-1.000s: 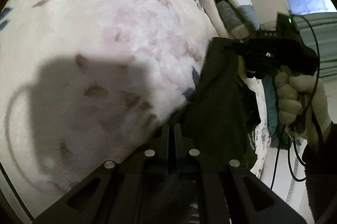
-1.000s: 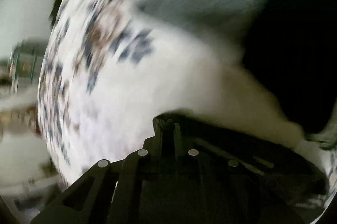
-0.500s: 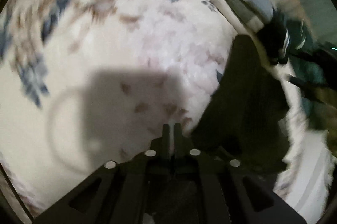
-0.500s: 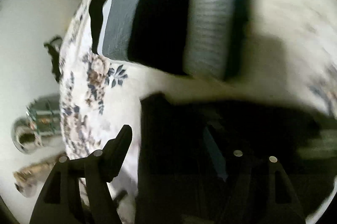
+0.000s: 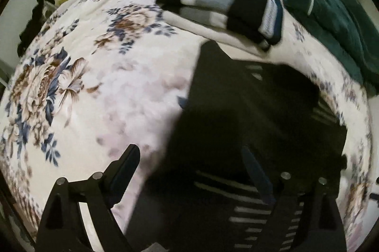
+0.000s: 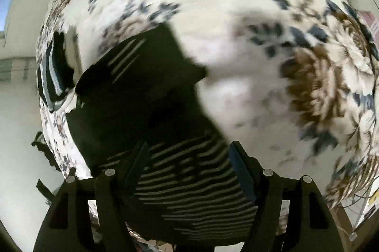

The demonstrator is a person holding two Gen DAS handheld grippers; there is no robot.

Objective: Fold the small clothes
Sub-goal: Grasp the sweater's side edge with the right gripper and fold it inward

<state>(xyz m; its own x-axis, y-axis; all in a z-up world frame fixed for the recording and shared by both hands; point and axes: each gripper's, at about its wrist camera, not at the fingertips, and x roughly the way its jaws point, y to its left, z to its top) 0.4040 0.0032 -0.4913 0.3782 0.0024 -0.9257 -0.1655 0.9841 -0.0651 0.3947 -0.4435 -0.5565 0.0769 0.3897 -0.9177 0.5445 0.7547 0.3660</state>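
Black cloth with thin pale stripes (image 5: pixel 248 114) lies flat on the floral bedspread (image 5: pixel 99 77) — just below the folded stack (image 5: pixel 227 6). Over its near edge the left gripper (image 5: pixel 196 171) is opening, nothing pinched. The right gripper (image 6: pixel 187 166) stands apart too — striped cloth beneath, not gripped.

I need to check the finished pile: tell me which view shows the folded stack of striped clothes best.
The left wrist view: the folded stack lies near the top on the floral blanket, sharp, with its black, grey and white bands clear. The right wrist view shows it only as a small, blurred sliver at the left edge.
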